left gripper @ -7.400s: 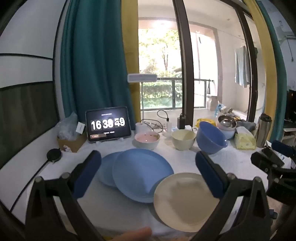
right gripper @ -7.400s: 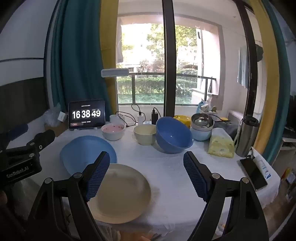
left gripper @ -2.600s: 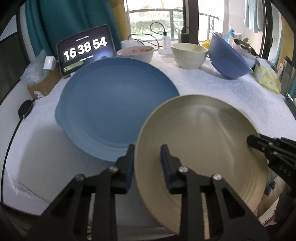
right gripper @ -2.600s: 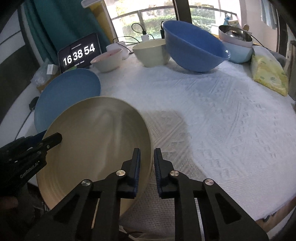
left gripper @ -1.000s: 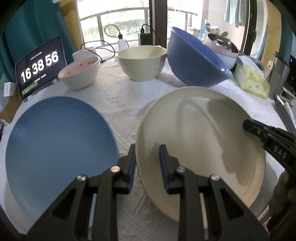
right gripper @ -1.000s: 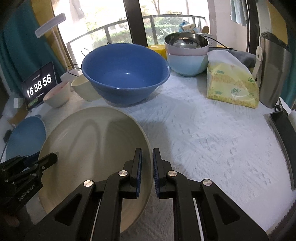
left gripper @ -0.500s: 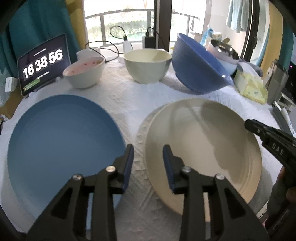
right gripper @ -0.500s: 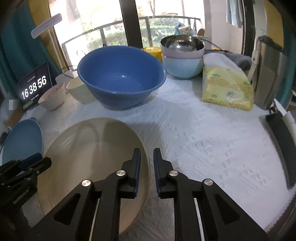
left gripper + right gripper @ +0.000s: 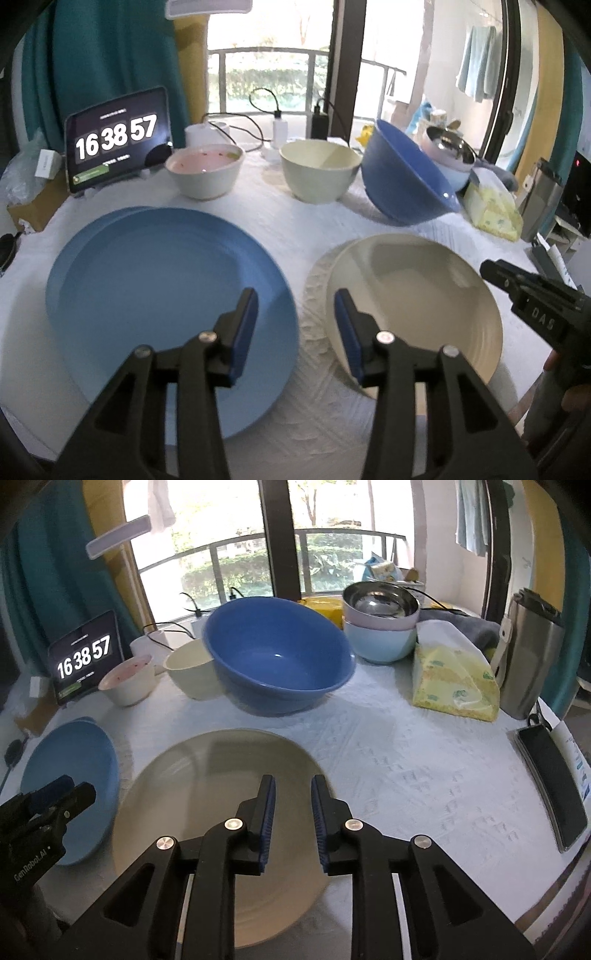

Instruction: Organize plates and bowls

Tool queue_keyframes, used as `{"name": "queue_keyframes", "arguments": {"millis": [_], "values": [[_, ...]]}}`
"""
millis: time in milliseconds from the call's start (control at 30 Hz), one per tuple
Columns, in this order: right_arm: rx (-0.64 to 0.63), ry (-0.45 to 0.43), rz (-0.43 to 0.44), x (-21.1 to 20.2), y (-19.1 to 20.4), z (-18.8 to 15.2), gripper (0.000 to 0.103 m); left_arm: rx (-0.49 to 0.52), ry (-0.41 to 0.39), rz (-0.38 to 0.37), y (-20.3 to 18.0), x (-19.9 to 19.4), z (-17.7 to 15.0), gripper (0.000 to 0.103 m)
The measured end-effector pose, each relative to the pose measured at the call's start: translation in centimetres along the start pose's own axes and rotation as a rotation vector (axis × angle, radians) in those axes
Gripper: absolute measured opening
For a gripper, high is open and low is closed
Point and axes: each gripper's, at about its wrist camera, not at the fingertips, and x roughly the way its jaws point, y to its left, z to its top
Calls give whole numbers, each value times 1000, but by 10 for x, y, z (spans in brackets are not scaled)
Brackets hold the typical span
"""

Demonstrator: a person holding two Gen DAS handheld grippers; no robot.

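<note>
A beige plate lies flat on the white tablecloth in front of the large blue bowl. Two stacked blue plates lie to its left. My left gripper is open and empty above the gap between the blue plates and the beige plate. My right gripper is open a little and empty over the beige plate's near right rim. A pink-lined bowl and a cream bowl stand behind.
A tablet clock stands at the back left. Stacked steel and pale bowls, a yellow tissue pack, a steel flask and a phone sit at the right. Cables and chargers run along the back.
Both grippers carried the beige plate rightward off the blue plates and set it down before the blue bowl. Both have let go, opened and drawn back from it.
</note>
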Motion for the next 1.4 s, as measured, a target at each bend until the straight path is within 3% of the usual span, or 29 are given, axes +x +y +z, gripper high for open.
{"name": "queue_keyframes", "arguments": {"millis": [600, 1400], "values": [[-92, -13, 54, -18, 69, -2, 22, -101, -94, 35, 64, -39, -10, 45], [-201, 28, 119, 6, 144, 3, 23, -212, -117, 163, 142, -49, -21, 45]]}}
